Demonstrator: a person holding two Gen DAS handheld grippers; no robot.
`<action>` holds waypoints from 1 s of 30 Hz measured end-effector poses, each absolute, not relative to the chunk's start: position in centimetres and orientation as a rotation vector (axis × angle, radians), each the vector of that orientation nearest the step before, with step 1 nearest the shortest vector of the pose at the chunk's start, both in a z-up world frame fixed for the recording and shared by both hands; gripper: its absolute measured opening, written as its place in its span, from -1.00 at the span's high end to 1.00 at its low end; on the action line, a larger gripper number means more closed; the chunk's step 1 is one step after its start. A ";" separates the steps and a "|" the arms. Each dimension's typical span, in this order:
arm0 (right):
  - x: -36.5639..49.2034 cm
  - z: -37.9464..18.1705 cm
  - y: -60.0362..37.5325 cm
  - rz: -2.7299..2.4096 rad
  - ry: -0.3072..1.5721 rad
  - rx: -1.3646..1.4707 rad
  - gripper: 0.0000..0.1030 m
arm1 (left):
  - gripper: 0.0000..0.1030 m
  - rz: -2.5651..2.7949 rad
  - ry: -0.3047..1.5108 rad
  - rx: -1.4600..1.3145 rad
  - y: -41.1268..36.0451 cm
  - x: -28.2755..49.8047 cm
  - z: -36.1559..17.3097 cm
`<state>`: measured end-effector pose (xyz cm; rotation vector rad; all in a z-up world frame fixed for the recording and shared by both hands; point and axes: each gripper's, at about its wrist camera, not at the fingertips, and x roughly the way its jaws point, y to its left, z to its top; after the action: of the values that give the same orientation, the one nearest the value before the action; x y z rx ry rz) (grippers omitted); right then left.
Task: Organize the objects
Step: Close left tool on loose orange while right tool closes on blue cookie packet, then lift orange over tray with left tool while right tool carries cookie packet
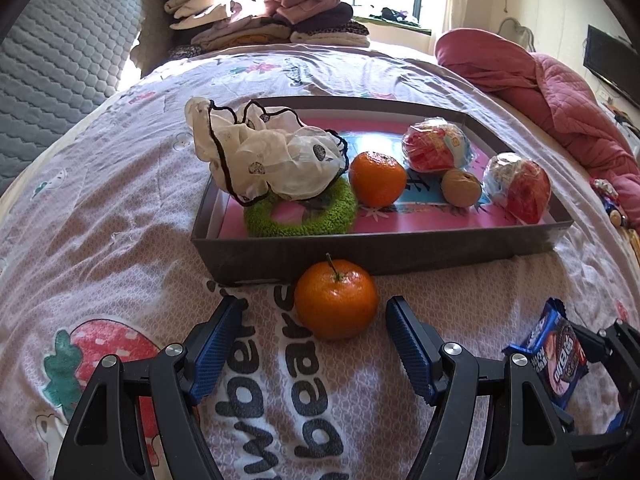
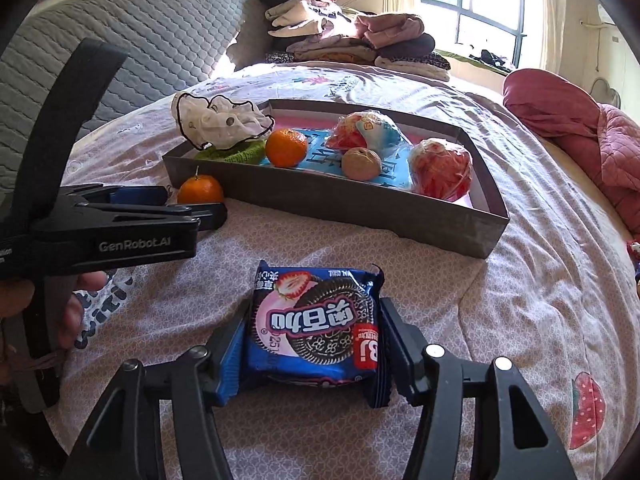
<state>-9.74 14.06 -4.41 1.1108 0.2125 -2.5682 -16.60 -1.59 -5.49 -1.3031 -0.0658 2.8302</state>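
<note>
We are part-way through tidying the bed: the grey box lid (image 1: 376, 248) ahead of both grippers already holds a mandarin (image 1: 377, 179), a walnut (image 1: 461, 188), two wrapped snacks (image 1: 436, 148), a green scrunchie (image 1: 300, 216) and a white frilled scrunchie (image 1: 272, 156). Two things still lie on the strawberry-print bedspread (image 1: 100, 220) outside it.

To finish well, we would close the left gripper (image 1: 316, 344) on the loose mandarin (image 1: 336, 299) across its widest part, gently, since the fruit is round and may roll off the pads toward the box wall it sits just beside. We should push forward a little first, so the pads meet the middle of the fruit and not its near face. Then lift clear of the wall before moving over the open patch beside the other mandarin.

The left gripper's jaws stand wide apart, empty, with the loose mandarin just ahead of and between the blue fingertips (image 1: 404, 316), touching neither as far as we can tell.

The right gripper (image 2: 312, 344) has its jaws drawn in against both side edges of the Oreo cookie packet (image 2: 316, 328), gripping it; whether the packet is lifted off the bedspread we cannot tell. The crimped wrapper may slip, so we would keep it level while carrying it forward to the box's near right corner.
</note>
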 end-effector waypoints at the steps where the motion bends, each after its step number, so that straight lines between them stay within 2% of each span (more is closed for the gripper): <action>1: -9.7 -4.4 14.1 -2.571 0.204 1.107 -0.11 | -0.46 2.829 -0.075 -1.300 -1.6 -16.7 -5.5; 2: -9.6 -4.4 14.2 -2.572 0.194 1.104 -0.10 | -0.42 2.828 -0.082 -1.301 -1.6 -16.8 -5.6; 4: -9.6 -4.3 14.4 -2.575 0.176 1.096 -0.08 | -0.06 2.829 -0.089 -1.289 -1.6 -16.8 -5.6; 7: -9.5 -4.3 14.6 -2.576 0.155 1.087 -0.07 | 0.21 2.807 -0.102 -1.272 -1.4 -16.9 -5.5; 22: -9.3 -2.4 16.3 -2.636 0.044 1.019 -0.07 | 0.22 2.826 -0.086 -1.187 -0.9 -14.6 -4.4; 30: -8.9 0.2 16.1 -2.667 0.052 0.945 -0.07 | 0.22 2.860 -0.070 -1.096 -0.8 -12.6 -1.3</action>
<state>-8.94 16.13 0.22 0.9445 0.0524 -2.6669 -12.61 -0.85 -1.31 -1.0956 -0.0700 2.8597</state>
